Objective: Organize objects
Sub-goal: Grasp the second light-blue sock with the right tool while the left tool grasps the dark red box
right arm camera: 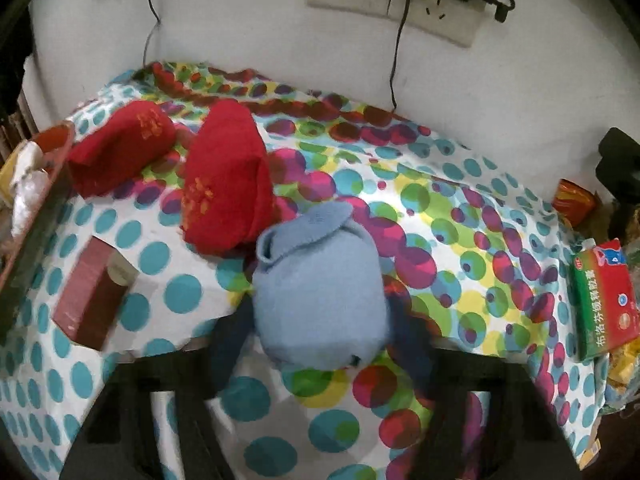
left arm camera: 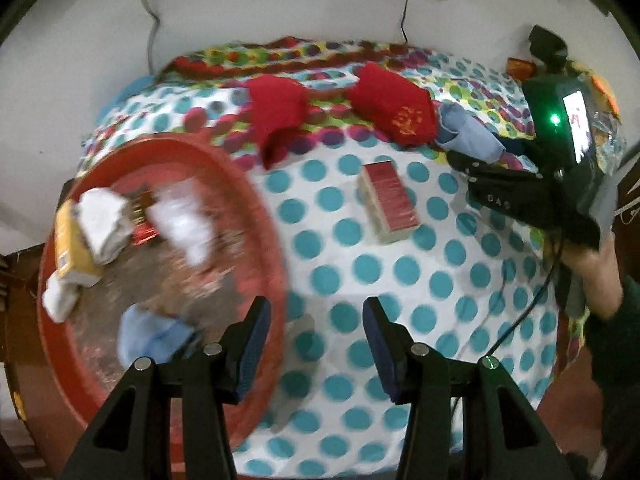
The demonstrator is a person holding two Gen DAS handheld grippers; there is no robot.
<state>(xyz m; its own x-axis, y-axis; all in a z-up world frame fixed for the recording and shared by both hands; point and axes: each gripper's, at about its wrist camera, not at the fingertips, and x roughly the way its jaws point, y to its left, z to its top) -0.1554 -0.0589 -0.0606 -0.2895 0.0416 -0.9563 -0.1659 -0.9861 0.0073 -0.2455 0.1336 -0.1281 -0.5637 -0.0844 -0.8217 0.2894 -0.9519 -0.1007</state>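
Partly done. Round red plastic basin (left arm camera: 256,184) at the table's left edge, already holding white crumpled wrappers (left arm camera: 106,222), a yellow packet (left arm camera: 66,240) and a pale blue rolled cloth (left arm camera: 154,334). Left tool (left arm camera: 316,344) agape, empty, over the basin rim. Right tool (right arm camera: 320,320) clamped on a light blue knitted sock bundle (right arm camera: 320,284). Still left on the dotted tablecloth (left arm camera: 400,280): two red sock rolls (right arm camera: 228,184), a dark red card deck (left arm camera: 390,200).
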